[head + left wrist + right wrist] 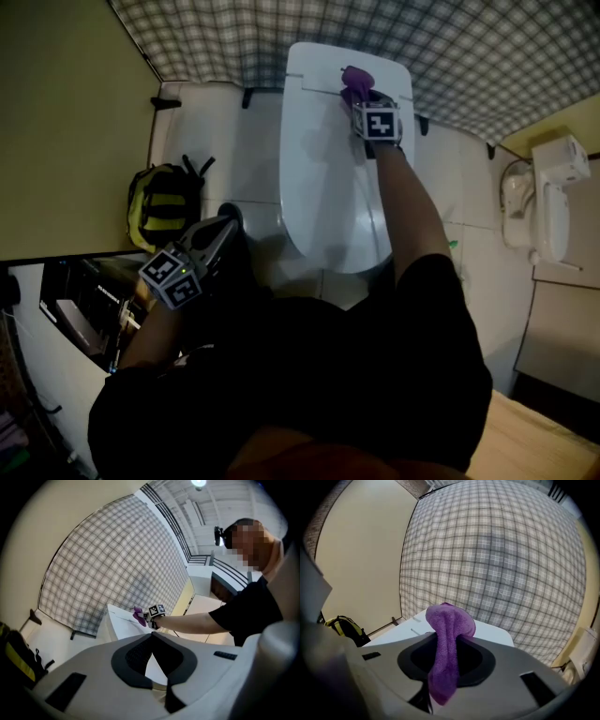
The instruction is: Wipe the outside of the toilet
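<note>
The white toilet stands against the plaid wall with its lid down. My right gripper is over the back of the toilet, shut on a purple cloth that rests on the white top. In the right gripper view the cloth hangs folded out of the jaws of my right gripper, with the toilet's top just beyond. My left gripper hangs low at the toilet's left side, shut and holding nothing. In the left gripper view its tips meet, pointing toward the toilet and the cloth.
A yellow and black backpack lies on the floor left of the toilet, against the beige wall. A white fixture hangs on the wall at the right. The person's dark clothes fill the lower middle of the head view.
</note>
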Demonstrator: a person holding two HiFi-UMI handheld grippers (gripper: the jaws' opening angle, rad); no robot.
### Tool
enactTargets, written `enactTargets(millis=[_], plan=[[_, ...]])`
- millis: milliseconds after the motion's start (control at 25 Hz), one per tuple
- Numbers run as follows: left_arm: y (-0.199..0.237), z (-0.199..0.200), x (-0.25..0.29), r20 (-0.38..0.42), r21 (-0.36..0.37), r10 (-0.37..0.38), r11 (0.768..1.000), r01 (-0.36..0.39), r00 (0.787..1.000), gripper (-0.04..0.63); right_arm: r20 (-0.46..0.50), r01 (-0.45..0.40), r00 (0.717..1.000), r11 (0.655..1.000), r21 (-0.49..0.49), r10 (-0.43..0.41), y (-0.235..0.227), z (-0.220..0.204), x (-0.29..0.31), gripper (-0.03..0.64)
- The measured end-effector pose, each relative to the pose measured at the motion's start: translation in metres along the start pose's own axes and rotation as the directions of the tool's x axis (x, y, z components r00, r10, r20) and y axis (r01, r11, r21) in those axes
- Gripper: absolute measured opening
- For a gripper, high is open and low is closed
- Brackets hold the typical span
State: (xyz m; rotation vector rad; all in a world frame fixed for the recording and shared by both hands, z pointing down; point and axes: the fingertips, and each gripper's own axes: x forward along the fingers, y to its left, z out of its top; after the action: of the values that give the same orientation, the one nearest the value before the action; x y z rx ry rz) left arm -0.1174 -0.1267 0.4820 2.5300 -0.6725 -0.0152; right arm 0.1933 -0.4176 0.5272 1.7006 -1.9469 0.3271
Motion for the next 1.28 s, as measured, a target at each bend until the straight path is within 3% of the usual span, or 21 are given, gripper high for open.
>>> enactTargets(millis=[120, 320, 560, 720, 840, 1040, 1200, 1280], plan=[[0.024, 0.012, 0.013, -0.013, 0.133, 0.066, 0.989, -0.064, 0.998, 0.002, -0.009, 0.0, 1.0, 1.0, -0.025, -0.001, -0.008, 0.019, 0.031, 0.103], [0.05, 0.014, 0.036, -0.084, 0.233, 0.117, 0.968, -0.094, 0.99, 0.002, -0.045, 0.03, 0.998, 0.999, -0.037, -0.032, -0.028, 0.038, 0.083, 0.103], [0.089, 0.035, 0.042, -0.035, 0.146, 0.154, 0.978, -0.147, 0.987, 0.002, -0.116, 0.044, 0.992, 0.999, -0.024, -0.047, -0.039, 0.043, 0.132, 0.103], [0.101, 0.038, 0.055, -0.052, 0.125, 0.141, 0.983, -0.134, 0.989, 0.002, -0.156, 0.012, 0.988, 0.999, -0.039, -0.018, -0.037, 0.049, 0.161, 0.103], [0.109, 0.038, 0.065, -0.072, 0.096, 0.135, 0.987, -0.128, 0.988, 0.002, -0.198, 0.052, 0.978, 0.996, -0.075, -0.066, -0.048, 0.049, 0.177, 0.103], [0.118, 0.033, 0.063, -0.098, 0.081, 0.152, 0.986, -0.144, 0.983, 0.002, -0.192, 0.092, 0.976, 0.992, -0.081, -0.106, -0.06, 0.051, 0.196, 0.103], [0.125, 0.037, 0.063, -0.091, 0.051, 0.164, 0.986, -0.16, 0.982, 0.002, -0.146, 0.077, 0.986, 0.996, -0.05, -0.083, -0.06, 0.062, 0.21, 0.103], [0.126, 0.038, 0.064, -0.096, 0.054, 0.166, 0.985, -0.161, 0.981, 0.002, -0.167, 0.037, 0.985, 0.999, -0.016, -0.039, -0.055, 0.059, 0.214, 0.103]])
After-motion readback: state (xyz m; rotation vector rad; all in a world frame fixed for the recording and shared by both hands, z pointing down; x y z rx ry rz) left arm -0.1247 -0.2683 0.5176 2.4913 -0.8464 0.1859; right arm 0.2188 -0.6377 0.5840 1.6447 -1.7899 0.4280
